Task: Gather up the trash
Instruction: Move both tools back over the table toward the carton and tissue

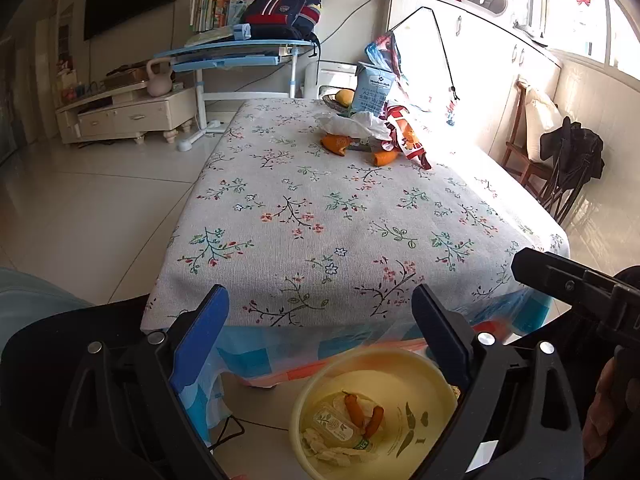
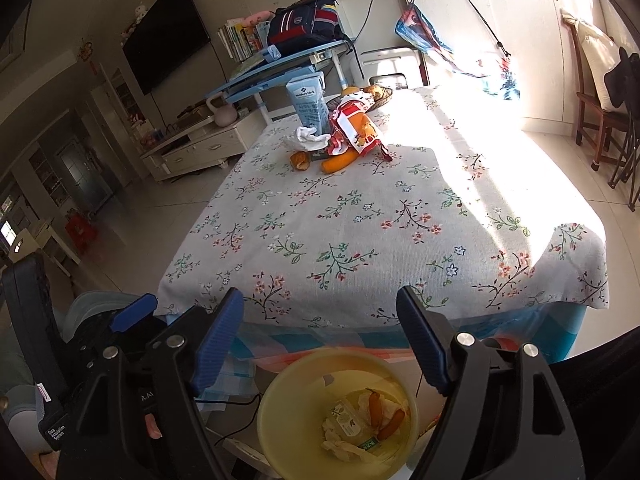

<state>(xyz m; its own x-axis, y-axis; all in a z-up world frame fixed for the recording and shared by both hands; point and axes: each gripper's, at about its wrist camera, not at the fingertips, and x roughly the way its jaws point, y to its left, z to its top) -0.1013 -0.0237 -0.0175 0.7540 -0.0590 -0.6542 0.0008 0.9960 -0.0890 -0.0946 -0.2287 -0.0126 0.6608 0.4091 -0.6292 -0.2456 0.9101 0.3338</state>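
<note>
A yellow bin (image 1: pixel 420 384) (image 2: pixel 288 396) stands on the floor below the table's near edge. It holds a plastic bottle (image 1: pixel 334 426), orange peels (image 2: pixel 375 406) and crumpled paper. At the table's far end lie orange peels (image 1: pixel 338 145) (image 2: pixel 338 162), a white tissue (image 1: pixel 352 124) (image 2: pixel 306 140), a red snack wrapper (image 1: pixel 408 138) (image 2: pixel 356 126) and a blue carton (image 1: pixel 374 90) (image 2: pixel 308 102). My left gripper (image 1: pixel 320 314) is open and empty above the bin. My right gripper (image 2: pixel 320 316) is open and empty above the bin.
The table has a floral cloth (image 1: pixel 320 216) (image 2: pixel 360 220). A fruit basket (image 1: pixel 340 100) sits at its far end. A blue desk (image 1: pixel 236 54) with a backpack, a TV stand (image 1: pixel 124 114) and a wooden chair (image 1: pixel 532 148) stand around. A cable (image 1: pixel 236 428) lies by the bin.
</note>
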